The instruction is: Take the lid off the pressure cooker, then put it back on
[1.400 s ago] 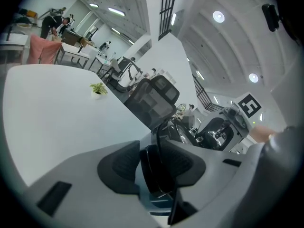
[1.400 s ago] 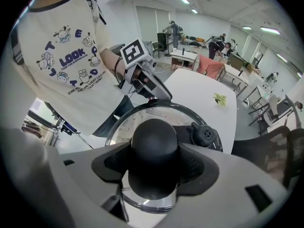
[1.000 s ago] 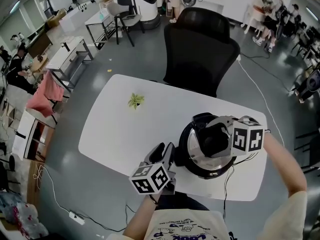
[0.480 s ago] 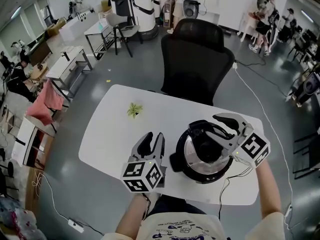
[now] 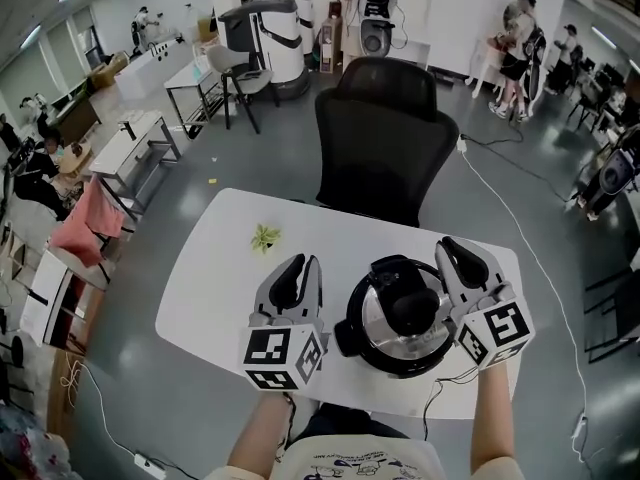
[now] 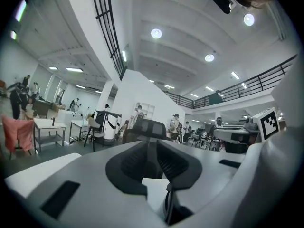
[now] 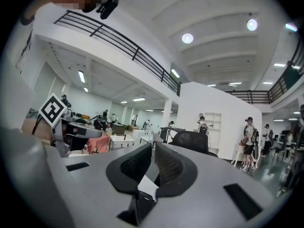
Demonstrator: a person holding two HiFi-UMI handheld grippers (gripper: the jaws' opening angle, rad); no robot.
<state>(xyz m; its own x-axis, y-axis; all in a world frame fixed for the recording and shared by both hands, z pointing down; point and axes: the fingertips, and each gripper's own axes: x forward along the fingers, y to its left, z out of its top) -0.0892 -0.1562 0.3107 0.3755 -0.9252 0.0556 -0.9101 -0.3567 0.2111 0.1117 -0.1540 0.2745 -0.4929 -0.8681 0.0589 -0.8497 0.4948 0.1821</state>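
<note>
Your right gripper (image 5: 462,258) is coming off the lid (image 5: 375,318). A second ago it was sitting over the black knob (image 5: 412,308), and now it's hanging just beside the cooker's right rim. Your left gripper (image 5: 300,268) has come up too and is levelling out.

The pressure cooker (image 5: 352,340) is standing on the white table (image 5: 220,268), close to your edge. The lid is sitting on it, and its black handle piece looks to be running from the knob toward the far rim, away from you.

That leaves the cooker lying between your two grippers. The right one is nearly touching its side, while the left is standing a little apart. Both are pointing forward at the office chair (image 5: 385,138), so the knob is lying inward and below each of them, not ahead.

Both sets of jaws have just been closing with nothing in them. The right gripper view (image 7: 153,158) is showing only a thin slit. The left gripper view (image 6: 154,151) is showing a narrow gap with the chair peeking through.

My read is that the right hand is the nearer one. Any grab on that knob will need it swinging inward, tipping down and opening first.
</note>
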